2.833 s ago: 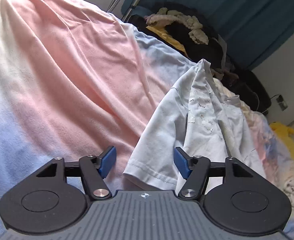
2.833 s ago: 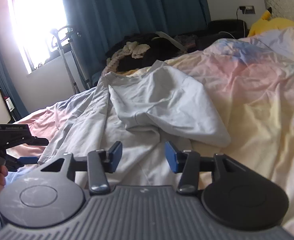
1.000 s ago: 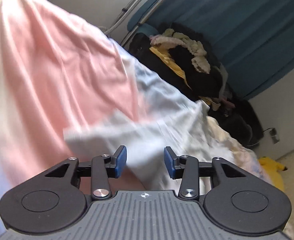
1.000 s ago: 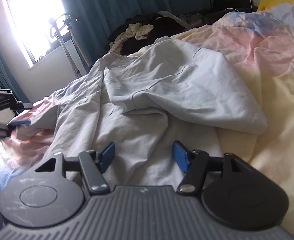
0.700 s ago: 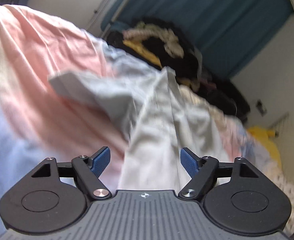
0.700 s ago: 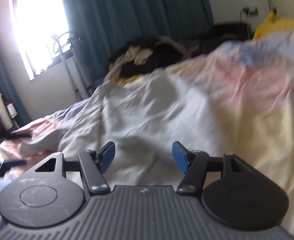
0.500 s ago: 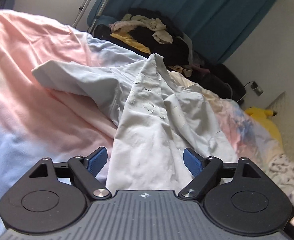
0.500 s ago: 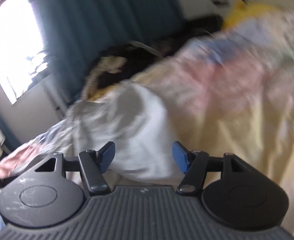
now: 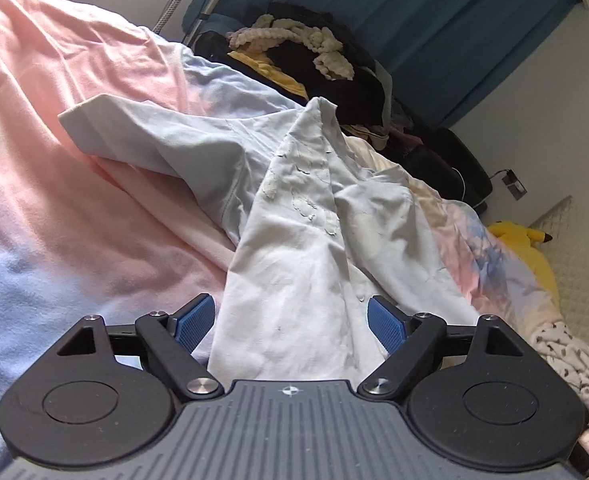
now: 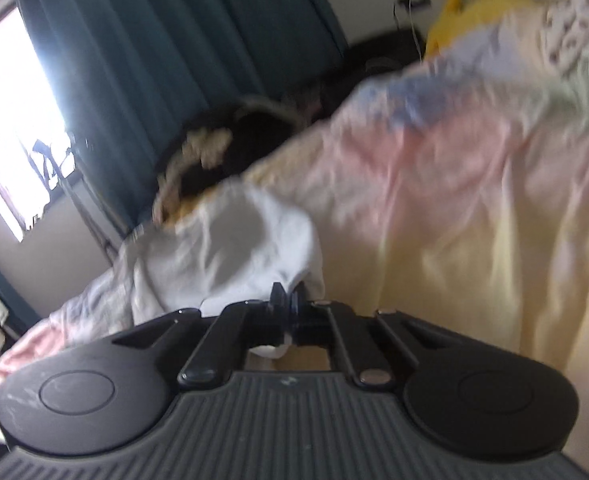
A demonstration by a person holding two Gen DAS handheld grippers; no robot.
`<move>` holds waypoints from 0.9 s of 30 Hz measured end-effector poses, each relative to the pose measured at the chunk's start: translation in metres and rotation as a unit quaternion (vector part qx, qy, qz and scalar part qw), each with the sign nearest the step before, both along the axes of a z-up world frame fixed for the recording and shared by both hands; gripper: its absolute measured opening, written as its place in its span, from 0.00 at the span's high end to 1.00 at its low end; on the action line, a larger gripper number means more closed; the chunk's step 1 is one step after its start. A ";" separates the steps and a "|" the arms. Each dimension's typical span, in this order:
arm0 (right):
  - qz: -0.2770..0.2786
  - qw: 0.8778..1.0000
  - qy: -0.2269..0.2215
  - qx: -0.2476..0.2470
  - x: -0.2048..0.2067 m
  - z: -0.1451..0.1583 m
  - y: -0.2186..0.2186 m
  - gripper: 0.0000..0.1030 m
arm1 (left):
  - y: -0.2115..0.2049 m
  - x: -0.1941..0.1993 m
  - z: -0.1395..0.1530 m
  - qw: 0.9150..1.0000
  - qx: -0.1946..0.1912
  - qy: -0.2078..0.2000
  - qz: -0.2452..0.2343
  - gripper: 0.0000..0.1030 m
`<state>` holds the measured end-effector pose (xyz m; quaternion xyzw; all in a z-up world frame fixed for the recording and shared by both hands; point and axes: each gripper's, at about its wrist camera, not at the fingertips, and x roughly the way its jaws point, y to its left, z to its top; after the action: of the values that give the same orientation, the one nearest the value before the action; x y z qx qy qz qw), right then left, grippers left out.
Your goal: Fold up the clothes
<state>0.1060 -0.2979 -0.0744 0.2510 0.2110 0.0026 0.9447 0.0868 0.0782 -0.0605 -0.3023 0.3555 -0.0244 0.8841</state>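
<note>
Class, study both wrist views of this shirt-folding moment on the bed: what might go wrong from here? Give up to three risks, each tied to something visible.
1. The right gripper appears shut on only a small edge of the white shirt; a pull could slip it free.
2. The left gripper is open with shirt fabric between its fingers, so lifting now would be one-sided and bunch the cloth.
3. The shirt lies crumpled, one sleeve splayed on the bedsheet; folding may trap creases.

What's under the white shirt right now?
The shirt lies crumpled on the pastel bedsheet, which shows all around it. Whether anything sits beneath its bunched folds can't be seen; the cloth covers that.
</note>
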 end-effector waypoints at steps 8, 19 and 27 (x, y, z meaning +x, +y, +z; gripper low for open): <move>-0.062 0.998 -0.019 0.021 0.059 0.052 -0.066 0.97 | 0.002 0.006 -0.004 1.000 0.004 0.009 0.008 0.16; -0.097 0.986 -0.036 -0.132 0.166 0.088 -0.113 0.97 | -0.003 0.021 -0.019 0.999 0.013 0.031 -0.007 0.16; -0.095 0.987 0.068 -0.110 0.168 -0.025 -0.144 0.90 | -0.006 0.027 -0.023 0.999 0.032 0.028 -0.009 0.16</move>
<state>0.2736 -0.4422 -0.0995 0.1643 0.2492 -0.1270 0.9459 0.1140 0.0727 -0.0837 -0.2715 0.3837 -0.0125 0.8826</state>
